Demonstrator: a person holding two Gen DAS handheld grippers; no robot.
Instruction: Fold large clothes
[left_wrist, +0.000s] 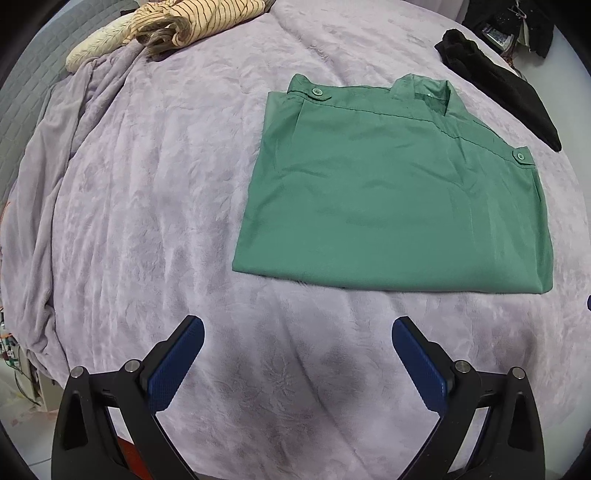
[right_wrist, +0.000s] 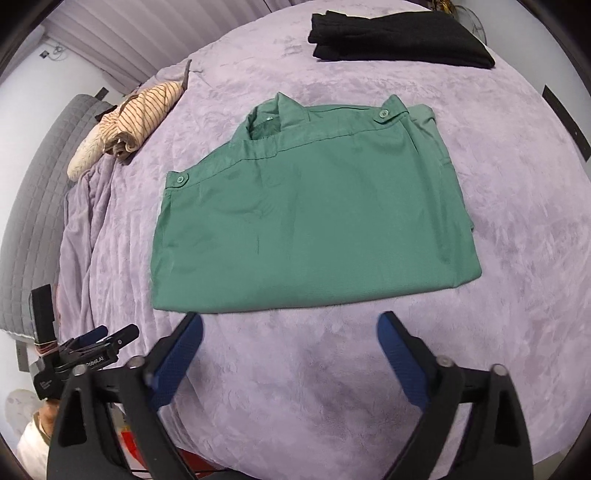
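A green shirt (left_wrist: 399, 195) lies folded into a flat rectangle on the lilac blanket (left_wrist: 166, 192), collar at the far edge, a buttoned tab on each shoulder. My left gripper (left_wrist: 298, 328) hovers open over bare blanket, short of the shirt's near hem and to its left. Through the right wrist camera the same green shirt (right_wrist: 314, 218) fills the middle, and my right gripper (right_wrist: 290, 323) stands open just short of its near hem, with nothing between the blue pads. The left gripper (right_wrist: 107, 334) shows at the lower left of that view, held by a hand.
A folded striped cream garment (left_wrist: 184, 22) lies at the far left of the bed (right_wrist: 517, 221), seen also as the striped garment (right_wrist: 136, 114). A folded black garment (left_wrist: 509, 92) lies at the far right, the same black garment (right_wrist: 399, 37). A grey quilted headboard (right_wrist: 33, 199) borders the left.
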